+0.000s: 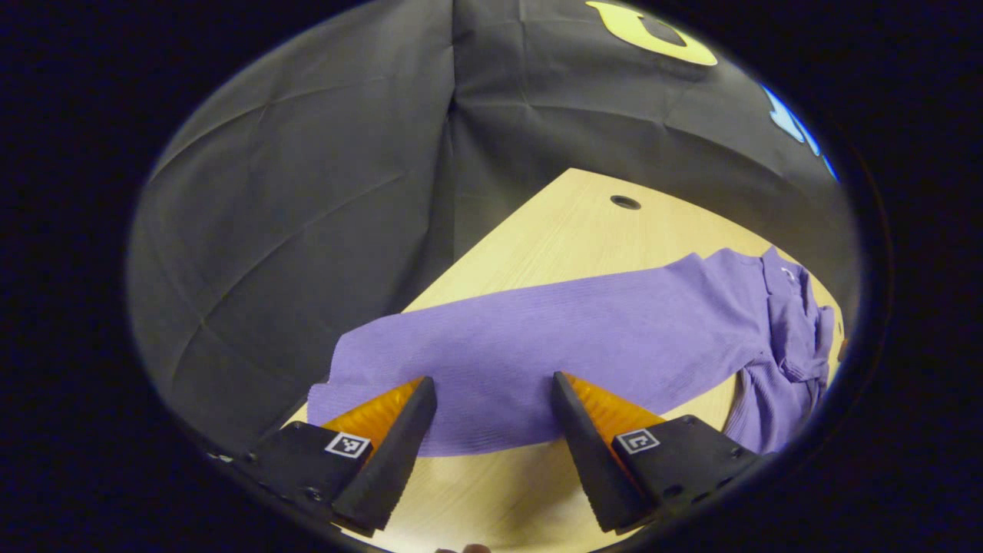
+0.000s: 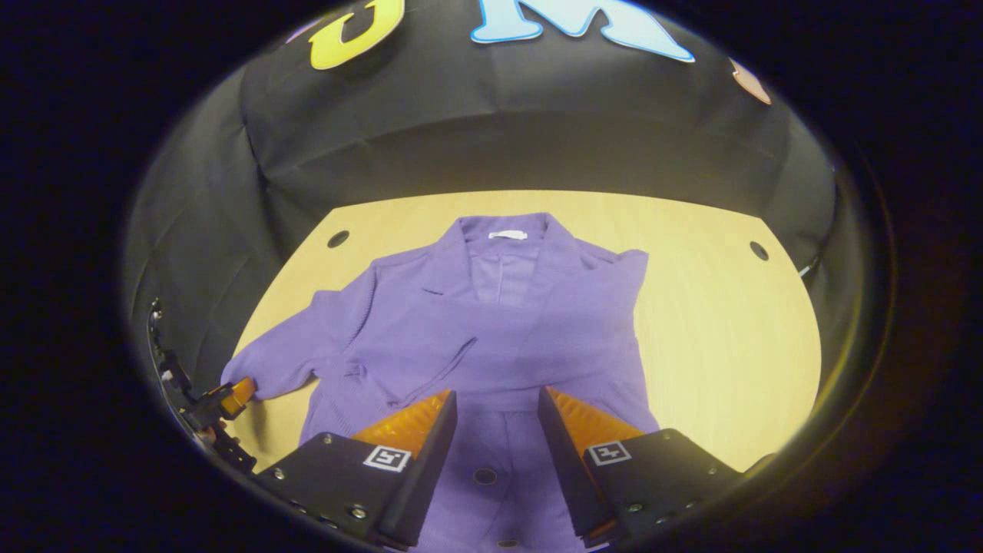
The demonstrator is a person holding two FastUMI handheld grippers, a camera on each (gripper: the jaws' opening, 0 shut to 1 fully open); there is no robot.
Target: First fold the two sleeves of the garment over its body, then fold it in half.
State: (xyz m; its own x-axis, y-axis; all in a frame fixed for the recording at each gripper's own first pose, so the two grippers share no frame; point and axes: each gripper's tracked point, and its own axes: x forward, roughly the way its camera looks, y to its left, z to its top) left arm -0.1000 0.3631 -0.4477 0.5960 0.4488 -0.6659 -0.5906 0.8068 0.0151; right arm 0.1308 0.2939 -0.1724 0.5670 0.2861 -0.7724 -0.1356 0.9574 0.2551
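Hovering open-jawed at the cuff edge of a purple garment (image 1: 584, 338) sleeve, left gripper (image 1: 491, 392); right gripper (image 2: 498, 403) parted above its buttoned front, bare table (image 2: 722, 322) rightward.

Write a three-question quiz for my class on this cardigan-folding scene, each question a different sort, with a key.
1. True or false: the left tongs are clamped on the outstretched sleeve.
2. Which sleeve of the purple cardigan already lies folded over its body? A. the one by the left tongs B. the other one C. neither
3. Fill in: the cardigan lies on a wooden ____.

Key: 1. false, they are open, with the sleeve just ahead of them; 2. B, in the right gripper view it crosses the front near the right tongs; 3. table.
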